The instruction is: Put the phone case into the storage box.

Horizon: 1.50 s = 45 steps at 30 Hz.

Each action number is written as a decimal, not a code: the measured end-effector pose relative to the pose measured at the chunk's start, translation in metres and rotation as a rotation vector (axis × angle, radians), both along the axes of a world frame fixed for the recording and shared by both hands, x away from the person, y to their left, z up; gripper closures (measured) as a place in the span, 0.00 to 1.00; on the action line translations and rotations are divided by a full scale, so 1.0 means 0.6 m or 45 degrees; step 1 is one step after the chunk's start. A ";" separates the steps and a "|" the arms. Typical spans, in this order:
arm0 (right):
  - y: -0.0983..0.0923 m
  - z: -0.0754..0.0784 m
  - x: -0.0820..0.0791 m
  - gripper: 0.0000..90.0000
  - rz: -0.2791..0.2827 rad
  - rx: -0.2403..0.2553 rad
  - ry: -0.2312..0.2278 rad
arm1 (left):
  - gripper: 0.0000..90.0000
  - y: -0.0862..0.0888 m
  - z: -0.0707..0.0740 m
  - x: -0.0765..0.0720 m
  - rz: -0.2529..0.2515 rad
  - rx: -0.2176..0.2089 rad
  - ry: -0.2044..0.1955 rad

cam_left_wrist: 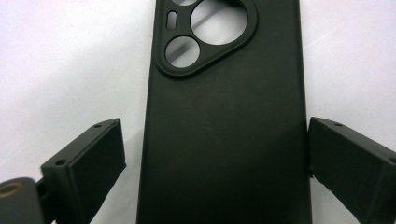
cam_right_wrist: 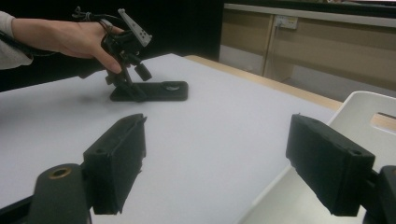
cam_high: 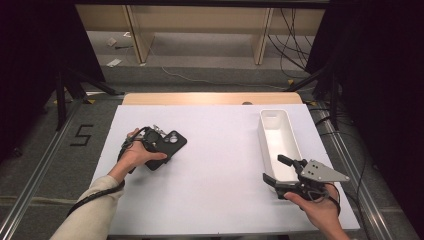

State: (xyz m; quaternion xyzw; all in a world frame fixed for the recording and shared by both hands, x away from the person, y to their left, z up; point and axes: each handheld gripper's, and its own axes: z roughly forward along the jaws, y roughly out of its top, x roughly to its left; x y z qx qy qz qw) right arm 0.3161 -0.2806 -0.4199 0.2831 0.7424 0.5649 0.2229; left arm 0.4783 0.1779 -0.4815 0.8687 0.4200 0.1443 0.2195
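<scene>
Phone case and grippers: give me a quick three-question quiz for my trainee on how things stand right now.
1. True or false: the left gripper has both jaws clamped tight on the black phone case.
2. What is between the jaws of the right gripper? A: the phone case. B: nothing. C: a cable.
3. In a few words: which container stands on the table next to the right gripper?

Key
1. False: the case lies between the jaws, but a gap shows beside one of them.
2. B: the jaws stand open over the bare table.
3. The white bin, which is empty.
</scene>
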 end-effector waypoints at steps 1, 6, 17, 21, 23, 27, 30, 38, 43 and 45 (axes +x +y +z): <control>0.000 0.000 0.000 0.23 0.000 -0.001 -0.002 | 0.05 0.001 0.000 0.001 -0.004 0.000 0.002; 0.000 0.000 0.000 0.23 0.001 -0.003 0.000 | 0.03 0.001 -0.001 0.005 -0.015 -0.001 0.014; 0.000 -0.001 0.001 0.23 0.002 -0.003 0.000 | 0.05 0.008 -0.004 0.013 -0.012 -0.057 0.072; 0.000 0.000 0.000 0.23 0.001 -0.004 -0.001 | 0.06 0.011 -0.005 0.014 -0.024 -0.067 0.079; 0.000 0.000 0.000 0.23 0.000 -0.006 -0.001 | 0.05 0.011 -0.005 0.015 -0.028 -0.067 0.079; 0.000 0.000 0.000 0.23 0.002 -0.007 -0.001 | 0.05 0.010 -0.005 0.015 -0.029 -0.068 0.081; 0.000 0.000 0.000 0.23 0.003 -0.007 -0.001 | 0.06 0.010 -0.004 0.015 -0.037 -0.067 0.079; 0.000 0.000 0.000 0.23 0.004 -0.010 -0.001 | 0.10 0.010 -0.002 0.014 -0.058 -0.069 0.078; 0.000 0.000 0.000 0.23 0.003 -0.011 -0.002 | 0.14 0.009 -0.001 0.013 -0.067 -0.070 0.077; 0.001 0.000 0.000 0.23 0.003 -0.010 -0.003 | 0.14 0.010 -0.001 0.012 -0.065 -0.074 0.076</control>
